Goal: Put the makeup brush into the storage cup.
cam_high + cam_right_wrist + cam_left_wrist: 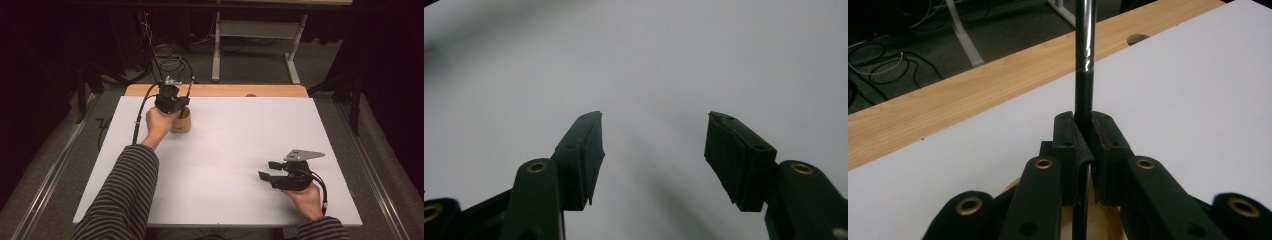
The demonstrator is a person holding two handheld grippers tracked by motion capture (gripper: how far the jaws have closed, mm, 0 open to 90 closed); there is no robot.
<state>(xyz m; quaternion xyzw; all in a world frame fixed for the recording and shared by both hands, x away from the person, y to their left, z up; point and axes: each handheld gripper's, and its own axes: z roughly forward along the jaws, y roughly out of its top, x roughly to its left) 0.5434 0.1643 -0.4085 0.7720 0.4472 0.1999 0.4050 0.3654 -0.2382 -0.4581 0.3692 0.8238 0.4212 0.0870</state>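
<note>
The left gripper pinches a thin black rod above the wooden cup, upper left of the high view. Keep the rod vertical and lower it straight into the cup. The right gripper rests spread on the counter, well apart; nothing obstructs.

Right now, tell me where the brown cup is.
In the high view the brown cup stands at the table's far left, just beneath the left gripper, near the wooden edge.
</note>
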